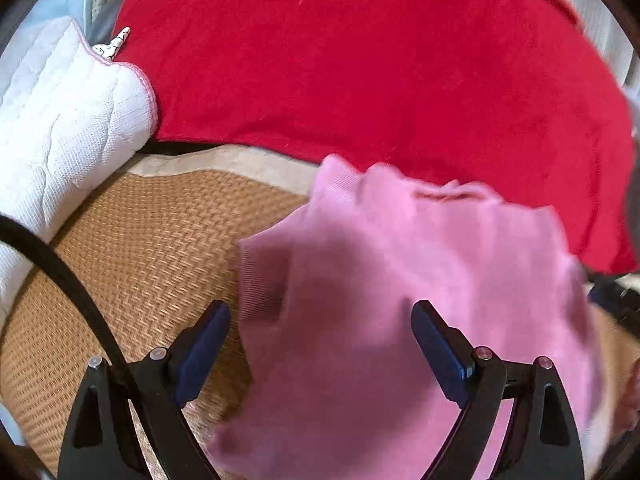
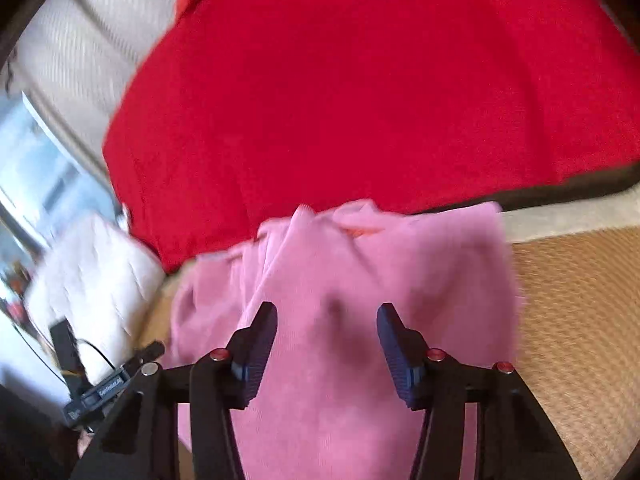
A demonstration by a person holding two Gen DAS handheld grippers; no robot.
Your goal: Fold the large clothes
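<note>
A pink knit garment (image 1: 420,280) lies bunched on a woven tan mat (image 1: 152,248), its far edge against a red blanket (image 1: 360,72). My left gripper (image 1: 320,320) is open, its jaws wide apart just above the garment's near left part, holding nothing. In the right wrist view the same pink garment (image 2: 360,280) fills the lower middle. My right gripper (image 2: 326,320) is open over it, with the cloth below the jaws and not pinched. Both views are blurred by motion.
A white quilted pillow (image 1: 60,120) lies at the left on the mat; it also shows in the right wrist view (image 2: 96,272). The red blanket (image 2: 360,92) covers the far side. The mat (image 2: 580,320) shows bare at the right. A black cable (image 1: 60,272) crosses the left.
</note>
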